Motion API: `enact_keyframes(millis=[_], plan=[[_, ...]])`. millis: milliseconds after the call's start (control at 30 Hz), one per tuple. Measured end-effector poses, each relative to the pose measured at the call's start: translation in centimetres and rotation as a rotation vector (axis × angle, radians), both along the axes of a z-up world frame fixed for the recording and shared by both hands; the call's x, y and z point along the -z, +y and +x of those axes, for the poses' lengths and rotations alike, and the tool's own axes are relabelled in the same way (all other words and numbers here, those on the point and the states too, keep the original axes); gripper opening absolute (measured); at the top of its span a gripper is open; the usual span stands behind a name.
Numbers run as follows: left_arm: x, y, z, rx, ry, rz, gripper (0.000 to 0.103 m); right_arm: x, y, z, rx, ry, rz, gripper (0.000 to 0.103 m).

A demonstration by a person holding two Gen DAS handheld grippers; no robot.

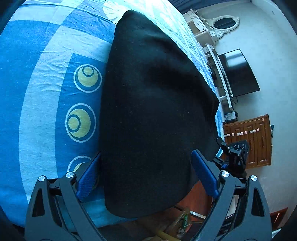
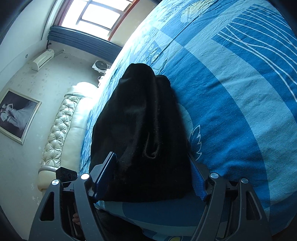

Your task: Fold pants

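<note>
We see L gripper (image 1: 146,178) w/ fingers (image 1: 204,176) spread wide, black pants (image 1: 152,111) between them on the bed (image 1: 46,92); its view alone shows TV (image 1: 239,72). R gripper (image 2: 152,178) likewise wide around the pants (image 2: 141,129); beyond, only there, headboard (image 2: 63,126), window (image 2: 100,11).

A blue patterned bedsheet (image 1: 46,77) with yellow-centred rings covered the bed, whose cream tufted headboard (image 2: 61,122) stood against a pale wall. Daylight came through a wood-framed window (image 2: 96,13) above a dark radiator (image 2: 83,39). A white air conditioner (image 2: 42,59) and a framed photograph (image 2: 17,115) hung on the wall. Elsewhere stood a dark television (image 1: 239,72), an oval white-framed mirror (image 1: 223,23) and a brown wooden cabinet (image 1: 250,140)
</note>
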State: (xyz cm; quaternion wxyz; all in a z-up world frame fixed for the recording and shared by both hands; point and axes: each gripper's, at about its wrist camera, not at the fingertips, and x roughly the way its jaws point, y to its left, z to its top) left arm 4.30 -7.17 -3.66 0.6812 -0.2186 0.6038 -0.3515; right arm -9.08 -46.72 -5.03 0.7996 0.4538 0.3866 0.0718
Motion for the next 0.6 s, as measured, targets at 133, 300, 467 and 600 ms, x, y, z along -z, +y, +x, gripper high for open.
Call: enact_keyframes(millis=[133,300,467,600], plan=[[0.8,-0.5,0.6,0.009,0.040,-0.008,0.057,0.0,0.6,0.2,-0.014,0.031,-0.087,0.057],[0.3,-0.5,0.6,0.004,0.024,-0.030,0.035,-0.3,1.1,-0.2,-0.002,0.004,-0.064,0.047],[-0.5,0.5,0.7,-0.010,-0.021,0.001,0.031,-1.3,2.4,0.5,-0.023,-0.025,-0.061,0.045],[-0.8,2.9,0.8,-0.039,-0.020,0.008,0.030,-1.5,4.4,1.7,-0.068,-0.038,-0.048,0.043]])
